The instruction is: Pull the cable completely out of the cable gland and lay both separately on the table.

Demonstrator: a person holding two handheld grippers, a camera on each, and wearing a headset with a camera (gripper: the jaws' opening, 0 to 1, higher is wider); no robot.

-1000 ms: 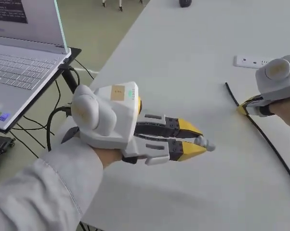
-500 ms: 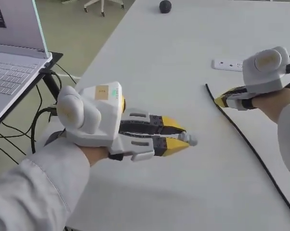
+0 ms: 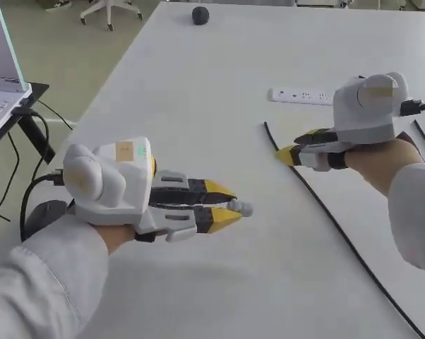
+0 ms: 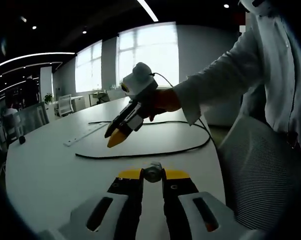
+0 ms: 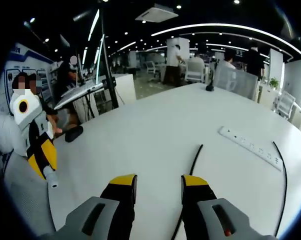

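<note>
The black cable (image 3: 339, 233) lies bare on the white table (image 3: 198, 92), with its free end near my right gripper. My left gripper (image 3: 230, 206) is shut on the small grey cable gland (image 3: 241, 207), which it holds above the table's near left part, apart from the cable. The gland (image 4: 152, 172) sits right at the tips of the left gripper (image 4: 151, 176). My right gripper (image 3: 282, 153) hovers open just over the cable's end. Nothing is between the jaws of the right gripper (image 5: 159, 182), and the cable (image 5: 194, 157) runs on the table beneath them.
A white power strip (image 3: 301, 95) lies beyond the cable's end. A black round object (image 3: 200, 15) sits at the table's far end. A second black cable (image 3: 424, 140) runs at the far right. The table's left edge drops to a laptop stand (image 3: 1, 95) and floor cables.
The head camera has panned right, so everything slides left in the picture. Relative to the cable, both grippers have hardly moved; the left one still holds the gland.
</note>
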